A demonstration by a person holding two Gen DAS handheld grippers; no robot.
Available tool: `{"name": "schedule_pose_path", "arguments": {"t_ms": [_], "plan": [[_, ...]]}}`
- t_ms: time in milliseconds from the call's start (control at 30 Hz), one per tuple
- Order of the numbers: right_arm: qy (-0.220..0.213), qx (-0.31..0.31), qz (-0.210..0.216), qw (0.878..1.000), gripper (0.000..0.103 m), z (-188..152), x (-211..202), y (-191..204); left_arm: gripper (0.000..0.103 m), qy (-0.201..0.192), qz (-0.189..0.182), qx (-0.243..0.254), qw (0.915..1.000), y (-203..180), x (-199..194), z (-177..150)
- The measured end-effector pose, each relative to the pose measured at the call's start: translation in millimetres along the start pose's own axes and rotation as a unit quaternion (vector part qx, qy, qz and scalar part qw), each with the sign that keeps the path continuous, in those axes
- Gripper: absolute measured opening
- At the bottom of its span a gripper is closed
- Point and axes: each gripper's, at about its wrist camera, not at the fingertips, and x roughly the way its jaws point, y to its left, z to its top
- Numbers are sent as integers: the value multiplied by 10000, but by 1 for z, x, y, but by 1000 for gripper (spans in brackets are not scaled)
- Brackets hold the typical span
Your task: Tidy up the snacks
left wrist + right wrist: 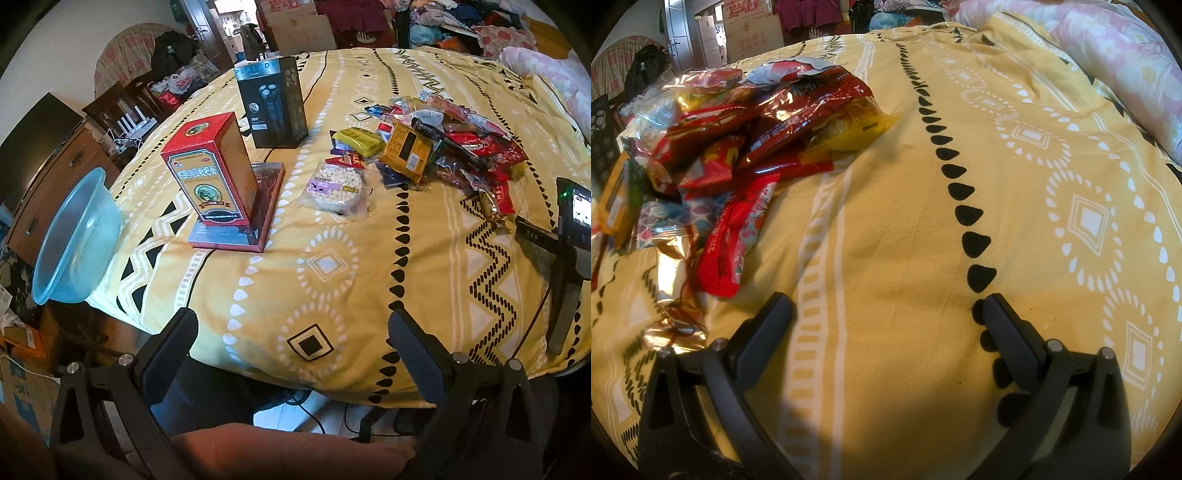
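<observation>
across the yellow patterned bedspread (332, 280), toward its right side in the left wrist view, lies a loose heap of crinkly foil and plastic snack packets (454, 144), mostly red, with orange, yellow and blue ones mixed in. just left of the heap sits a clear bag of small pale round puffs (338, 184), and behind it a flat yellow-green wrapped packet (358, 142). in the right wrist view the same heap fills the upper left; a glossy dark red bag (809, 107) lies on top, a yellow bag pokes out beneath it, a bright red floral packet (738, 240) trails toward the camera, and a crumpled gold foil wrapper (674, 317) lies nearest.

further left stands a tall red carton (212, 173), upright on a flat dark book-like box (243, 218). behind it a black shaver box (273, 103) stands upright. a translucent pale blue plastic bowl (74, 236) is tilted at the bed's left edge.

the left gripper (291, 332) hovers over the near edge of the bedspread, its two black fingers spread wide with nothing between them. the right gripper (886, 314) is likewise spread wide and empty, above bare cloth just right of the heap.
</observation>
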Motion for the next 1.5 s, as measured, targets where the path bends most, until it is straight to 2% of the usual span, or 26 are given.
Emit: {"name": "schedule_pose_path", "arguments": {"t_ms": [1500], "plan": [[-1, 0, 0, 10000, 103, 0, 0, 0, 103, -48, -9, -61, 10000, 4, -3, -1]]}}
